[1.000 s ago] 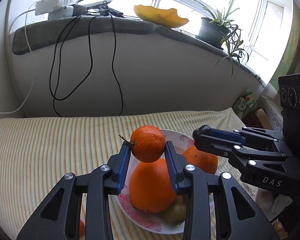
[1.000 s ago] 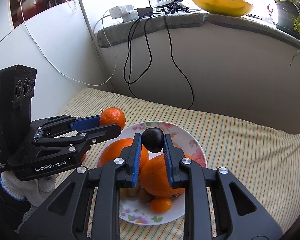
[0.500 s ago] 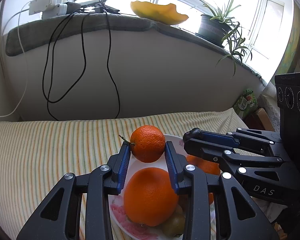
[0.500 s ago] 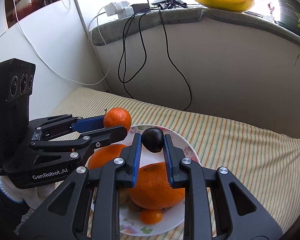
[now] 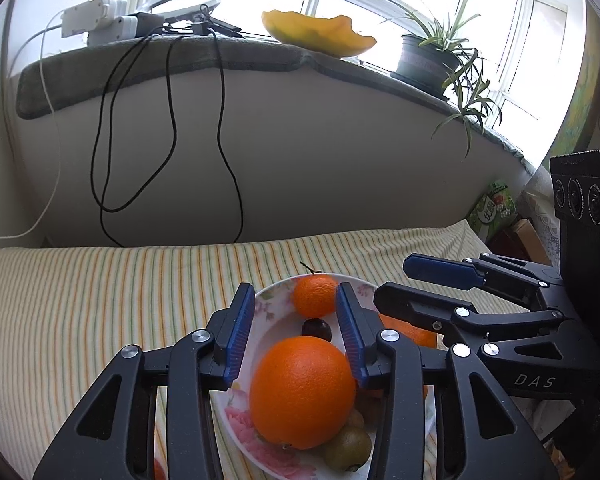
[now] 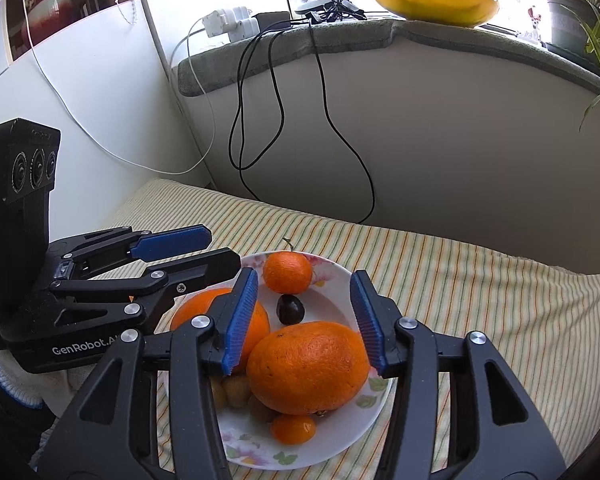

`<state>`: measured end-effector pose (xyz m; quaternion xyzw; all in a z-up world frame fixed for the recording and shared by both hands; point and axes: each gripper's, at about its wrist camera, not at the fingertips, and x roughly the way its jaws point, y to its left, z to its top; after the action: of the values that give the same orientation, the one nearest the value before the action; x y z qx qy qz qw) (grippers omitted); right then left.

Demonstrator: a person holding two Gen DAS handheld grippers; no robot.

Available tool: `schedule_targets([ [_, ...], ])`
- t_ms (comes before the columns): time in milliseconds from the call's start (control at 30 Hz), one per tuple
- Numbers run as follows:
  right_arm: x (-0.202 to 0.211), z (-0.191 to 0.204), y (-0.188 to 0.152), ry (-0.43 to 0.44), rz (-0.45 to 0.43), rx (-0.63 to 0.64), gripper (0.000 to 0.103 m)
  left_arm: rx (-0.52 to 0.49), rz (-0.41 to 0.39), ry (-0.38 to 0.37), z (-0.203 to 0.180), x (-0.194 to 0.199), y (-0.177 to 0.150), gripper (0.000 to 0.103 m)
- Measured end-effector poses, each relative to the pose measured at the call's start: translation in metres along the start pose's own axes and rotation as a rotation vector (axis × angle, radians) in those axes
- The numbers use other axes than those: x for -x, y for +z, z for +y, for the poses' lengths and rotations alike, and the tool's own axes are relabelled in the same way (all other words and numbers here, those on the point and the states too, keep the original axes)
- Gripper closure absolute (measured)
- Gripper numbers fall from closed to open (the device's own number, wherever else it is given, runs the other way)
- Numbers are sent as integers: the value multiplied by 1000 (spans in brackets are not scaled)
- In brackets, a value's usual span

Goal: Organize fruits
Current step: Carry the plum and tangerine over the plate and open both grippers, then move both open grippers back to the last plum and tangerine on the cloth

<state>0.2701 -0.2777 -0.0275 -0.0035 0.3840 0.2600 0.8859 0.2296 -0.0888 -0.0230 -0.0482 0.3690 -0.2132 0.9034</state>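
Mandarin [image 5: 315, 295] and dark plum [image 5: 317, 329] lie released ahead of my two claws, left [image 5: 295, 333] and right [image 6: 305, 320], both just opening and empty; firm, round, roll-prone fruit, best pinched across the middle.

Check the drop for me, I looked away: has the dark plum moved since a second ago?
Yes. The dark plum was between the right gripper pads above the plate; the jaws have just opened, and it now lies on the plate beside the small mandarin.
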Motion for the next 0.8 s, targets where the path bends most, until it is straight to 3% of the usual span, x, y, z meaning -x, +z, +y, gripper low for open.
schedule_targets([
  [200,7,-2,-3,-12,-13,-8,35,5,-3,6,0,4,-1,62],
  [367,15,1,-6,-33,-23,-3,19,11,-14,16,0,11,-1,44],
  [433,19,2,-7,-40,-29,3,16,13,-19,24,0,15,-1,38],
  [800,40,17,-15,-33,-55,6,11,18,-42,61,11,43,-11,36],
])
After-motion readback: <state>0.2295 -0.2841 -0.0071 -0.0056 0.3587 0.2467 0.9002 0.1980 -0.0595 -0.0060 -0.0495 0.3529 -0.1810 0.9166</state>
